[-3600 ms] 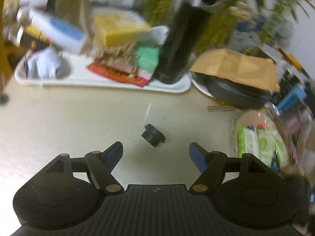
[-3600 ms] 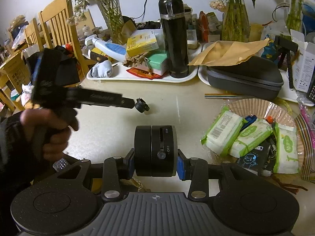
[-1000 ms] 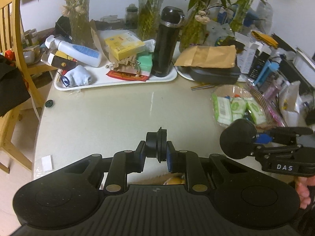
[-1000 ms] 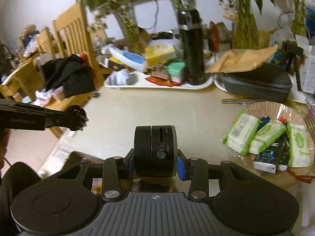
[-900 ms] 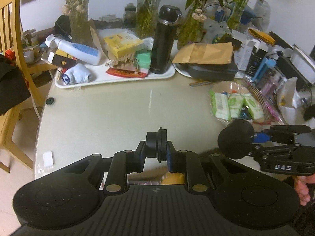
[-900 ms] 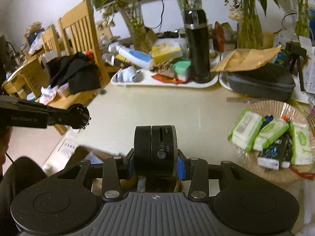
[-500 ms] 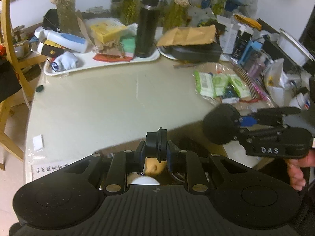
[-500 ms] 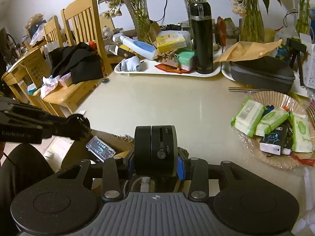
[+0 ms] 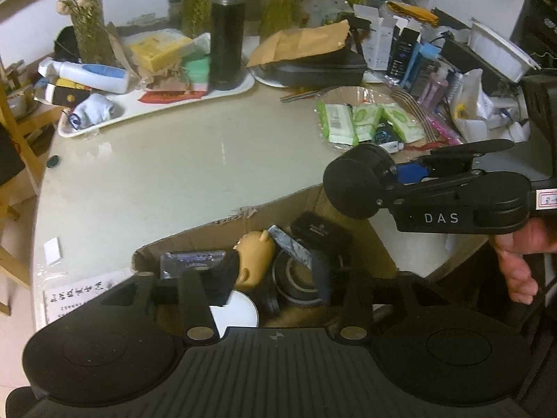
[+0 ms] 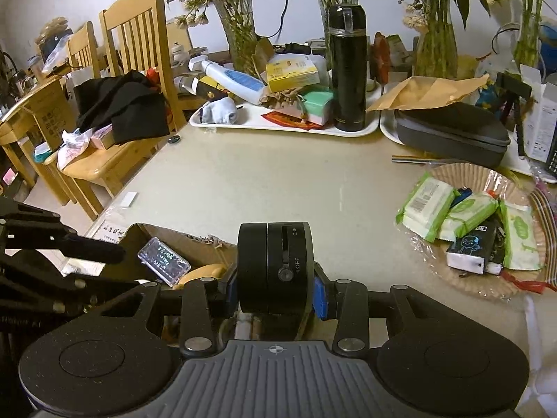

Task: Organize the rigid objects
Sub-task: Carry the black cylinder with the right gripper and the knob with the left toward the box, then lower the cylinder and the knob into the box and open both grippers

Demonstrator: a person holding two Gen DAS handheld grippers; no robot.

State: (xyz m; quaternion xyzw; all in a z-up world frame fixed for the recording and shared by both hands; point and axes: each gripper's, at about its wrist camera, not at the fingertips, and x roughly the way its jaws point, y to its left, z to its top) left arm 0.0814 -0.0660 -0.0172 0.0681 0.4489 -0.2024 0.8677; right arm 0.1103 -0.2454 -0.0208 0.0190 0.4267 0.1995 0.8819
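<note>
My left gripper (image 9: pixel 275 278) is open and empty above a cardboard box (image 9: pixel 222 226) at the table's near edge. The box holds a tan toy figure (image 9: pixel 252 254), a tape roll (image 9: pixel 299 278), a white disc (image 9: pixel 236 313), a clear case (image 9: pixel 191 259) and a black case (image 9: pixel 318 231). My right gripper (image 10: pixel 275 278) is shut on a black round device with an ON/OFF switch (image 10: pixel 278 268), held over the box's right part; it shows from the side in the left wrist view (image 9: pixel 362 184).
A white tray (image 10: pixel 278 125) with a black flask (image 10: pixel 346 69), bottle and boxes stands at the back. A grey case (image 10: pixel 452 132) and a paper plate of wipe packs (image 10: pixel 480 209) lie right. Wooden chairs (image 10: pixel 132 52) stand left.
My left gripper has opened and the small black knob it held is gone from its fingers. Both grippers have drawn back from the table to above the box.
</note>
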